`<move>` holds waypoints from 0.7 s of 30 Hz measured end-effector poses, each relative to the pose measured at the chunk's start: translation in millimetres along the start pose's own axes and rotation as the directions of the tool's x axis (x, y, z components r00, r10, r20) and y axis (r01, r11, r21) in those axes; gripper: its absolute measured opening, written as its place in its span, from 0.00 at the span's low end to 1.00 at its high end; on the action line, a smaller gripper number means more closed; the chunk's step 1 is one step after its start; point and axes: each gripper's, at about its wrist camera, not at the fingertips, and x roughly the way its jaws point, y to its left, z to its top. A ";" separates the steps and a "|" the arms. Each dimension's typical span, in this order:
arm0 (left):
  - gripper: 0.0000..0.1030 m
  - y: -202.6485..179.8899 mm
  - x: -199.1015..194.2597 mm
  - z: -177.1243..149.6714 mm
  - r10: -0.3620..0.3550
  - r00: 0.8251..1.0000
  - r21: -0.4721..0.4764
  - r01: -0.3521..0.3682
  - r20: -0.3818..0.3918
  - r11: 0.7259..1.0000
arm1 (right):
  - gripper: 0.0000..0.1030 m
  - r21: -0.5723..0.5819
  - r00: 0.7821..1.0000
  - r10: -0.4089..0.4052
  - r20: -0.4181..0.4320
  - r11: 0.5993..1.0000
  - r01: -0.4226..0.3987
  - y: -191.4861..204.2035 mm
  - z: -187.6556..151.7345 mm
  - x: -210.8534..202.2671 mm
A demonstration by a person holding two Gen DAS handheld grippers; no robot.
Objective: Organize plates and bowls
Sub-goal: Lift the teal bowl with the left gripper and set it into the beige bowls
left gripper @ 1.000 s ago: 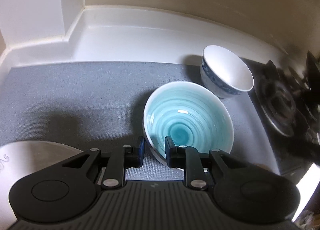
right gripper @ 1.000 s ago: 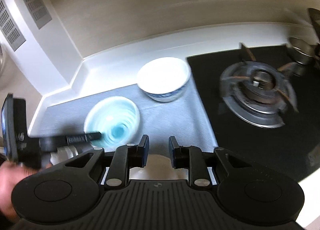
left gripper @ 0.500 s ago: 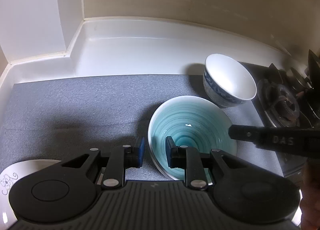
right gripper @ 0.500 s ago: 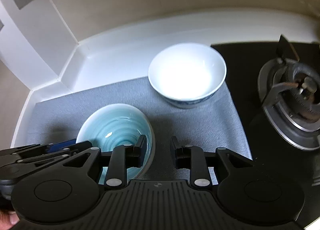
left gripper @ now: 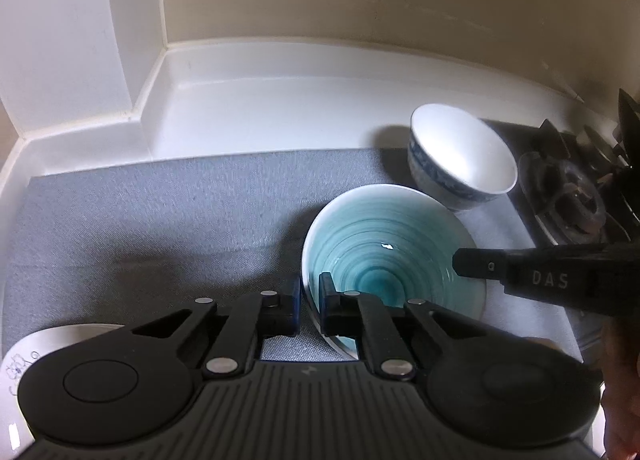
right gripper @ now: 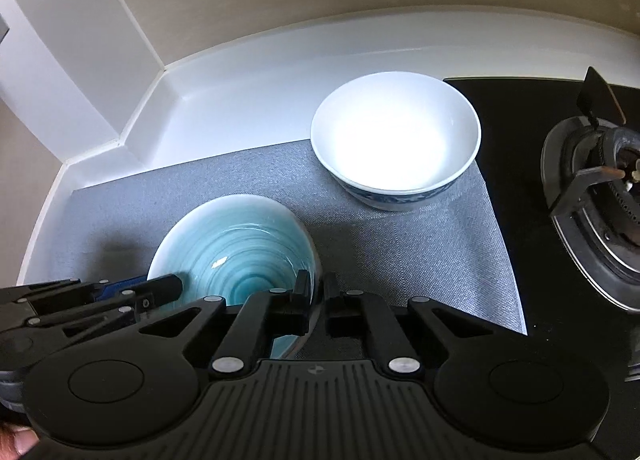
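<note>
1. Plate edge at the far left: a white plate (left gripper: 24, 356) with a small dark line drawing near its rim shows only as a sliver in the left wrist view, lying on the grey mat (left gripper: 160, 227) beside the left tool's body.
2. Grey mat: woven cloth spread over the white surface (left gripper: 260, 115), which turns up into a curved lip against the beige wall.
3. Left tongs (left gripper: 310, 300): jaws have just been closing and now clamp the near left rim of the teal bowl (left gripper: 384, 248), one finger outside the wall, the other inside it.
4. Teal bowl: shallow and wide, glazed in concentric turquoise rings that deepen toward the centre, with a pale whitish rim and a white underside. It sits on the mat, near its front middle, and looks slightly tilted.
5. Right tongs (right gripper: 318, 300): jaws have likewise just been closing and pinch the bowl's opposite rim, one finger on each side of the wall. In the left wrist view the right tool reaches in from the right as a black bar marked "DAS".
6. White bowl (right gripper: 396, 147): deeper, plain glossy white inside with a blue patterned band outside, upright on the mat's far right corner, just behind the teal bowl.
7. Gas burner (right gripper: 600, 199): black hob with pan supports, right of the mat.
</note>
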 end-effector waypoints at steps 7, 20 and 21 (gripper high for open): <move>0.09 -13.6 -47.3 3.6 -0.020 0.997 0.007 0.020 0.072 1.000 | 0.06 0.001 0.998 0.024 0.058 1.000 -0.025 2.7 -0.3 -44.1; 0.09 -67.9 -90.8 -27.0 -0.135 0.990 0.048 0.136 -0.027 0.990 | 0.07 0.064 0.999 -0.020 0.040 0.998 0.017 -29.7 -42.7 -141.6; 0.09 -69.8 -87.5 -30.3 -0.142 0.989 0.045 0.144 -0.047 0.988 | 0.07 0.070 0.999 -0.028 0.025 0.997 0.026 -32.3 -47.9 -142.7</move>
